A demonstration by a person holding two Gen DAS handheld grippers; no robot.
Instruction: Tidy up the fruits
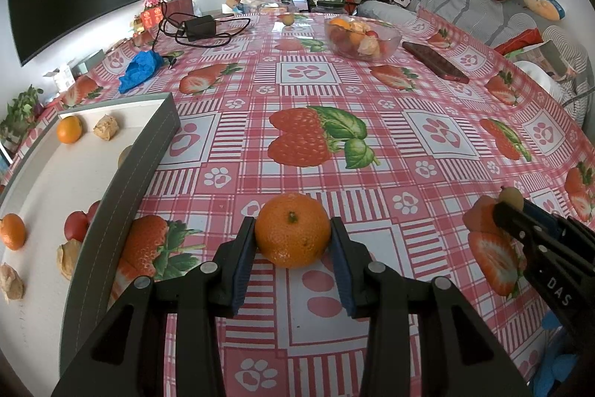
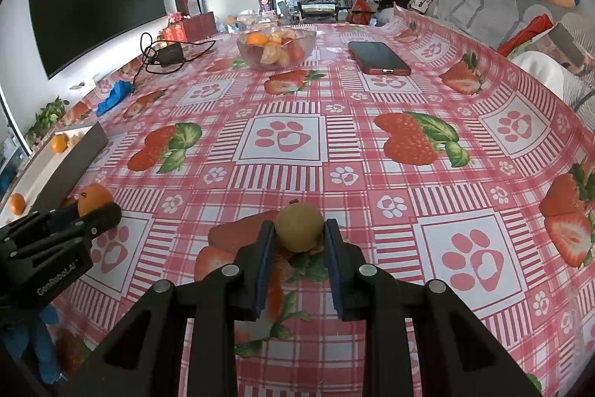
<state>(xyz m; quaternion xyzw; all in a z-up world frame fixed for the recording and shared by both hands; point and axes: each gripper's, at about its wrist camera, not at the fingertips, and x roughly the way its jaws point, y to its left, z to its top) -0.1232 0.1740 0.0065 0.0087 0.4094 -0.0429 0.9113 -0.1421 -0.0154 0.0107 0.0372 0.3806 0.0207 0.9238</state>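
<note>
Strawberry-print tablecloth (image 1: 297,92); "GenRobot.AI" on your left gripper (image 1: 293,233), pinching a mandarin (image 1: 292,229); right gripper (image 2: 299,229), angled down, pinches a yellow-green fruit (image 2: 299,227).

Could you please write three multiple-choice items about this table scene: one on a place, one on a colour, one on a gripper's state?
1. Where does the phone lie?
A. inside the tray
B. on the tablecloth beside the glass bowl
C. on the sofa

2. What colour is the crumpled glove?
A. blue
B. yellow
C. white

3. What is the left gripper doing?
A. standing open over nothing
B. shut on a mandarin
C. shut on the phone

Answers: 1 B, it rests on the cloth right of the glass bowl. 2 A, plainly blue. 3 B, both pads press the mandarin.
</note>
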